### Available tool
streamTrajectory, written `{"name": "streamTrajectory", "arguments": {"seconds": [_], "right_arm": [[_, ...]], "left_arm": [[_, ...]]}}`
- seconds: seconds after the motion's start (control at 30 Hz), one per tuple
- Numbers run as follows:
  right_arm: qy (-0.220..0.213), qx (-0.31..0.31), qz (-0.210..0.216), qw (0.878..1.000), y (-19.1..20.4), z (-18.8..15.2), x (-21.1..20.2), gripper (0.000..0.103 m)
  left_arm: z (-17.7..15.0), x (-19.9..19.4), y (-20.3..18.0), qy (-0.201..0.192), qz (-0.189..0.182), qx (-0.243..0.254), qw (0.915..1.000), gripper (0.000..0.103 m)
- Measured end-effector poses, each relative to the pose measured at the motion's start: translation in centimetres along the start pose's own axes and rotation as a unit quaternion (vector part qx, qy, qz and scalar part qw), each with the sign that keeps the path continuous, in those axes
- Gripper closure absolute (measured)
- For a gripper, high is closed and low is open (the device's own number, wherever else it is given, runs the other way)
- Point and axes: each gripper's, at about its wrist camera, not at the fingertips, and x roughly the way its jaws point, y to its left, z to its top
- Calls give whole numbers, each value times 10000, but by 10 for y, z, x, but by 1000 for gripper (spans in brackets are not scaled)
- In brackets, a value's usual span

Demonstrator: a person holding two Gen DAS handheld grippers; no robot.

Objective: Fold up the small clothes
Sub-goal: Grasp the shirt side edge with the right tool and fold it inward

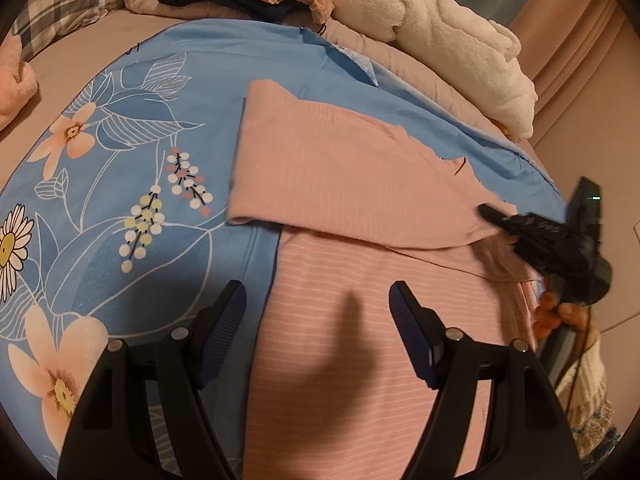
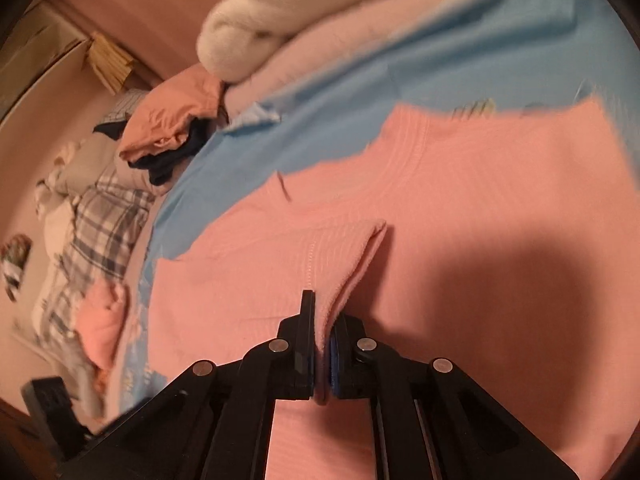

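One pink striped garment is spread over a blue floral sheet on the bed, with a sleeve or side panel already laid across its body. A doubled fold of its edge is pinched between the closed jaws of the right gripper, the cloth being seen to rise in a small ridge from the fingertips. The left gripper is held wide apart above the lower part of the garment, and nothing is gripped by it. The fabric is judged to be a light, soft knit that will drape and sag wherever it is not supported, and is unlikely to slip from ribbed pads. It is best taken at hems, seams or corners, where the layers are thicker, so that a single layer is not dragged and the fold already made is not disturbed.
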Motion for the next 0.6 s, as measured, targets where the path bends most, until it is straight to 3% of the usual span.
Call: {"name": "streamTrajectory", "arguments": {"seconds": [0.1,0.2,0.4,0.47,0.6], "right_arm": [[-410,-4,-136,9991,-9,13,-34,96],[-616,-56,-596,9963,-26,25,-60,96],[-309,-85,-995,9945,-52,21,-54,96],[-280,-181,-1314,9908,-56,19,-52,96],[-221,-176,-1486,9885,-56,19,-54,89]], "left_arm": [[0,1,-2,1,-12,12,10000,29],[1,5,-6,31,-33,27,10000,29],[17,14,-18,2,-2,156,9999,29],[27,16,-23,-36,-7,238,9997,29],[48,21,-30,-178,-32,324,9993,29]]}}
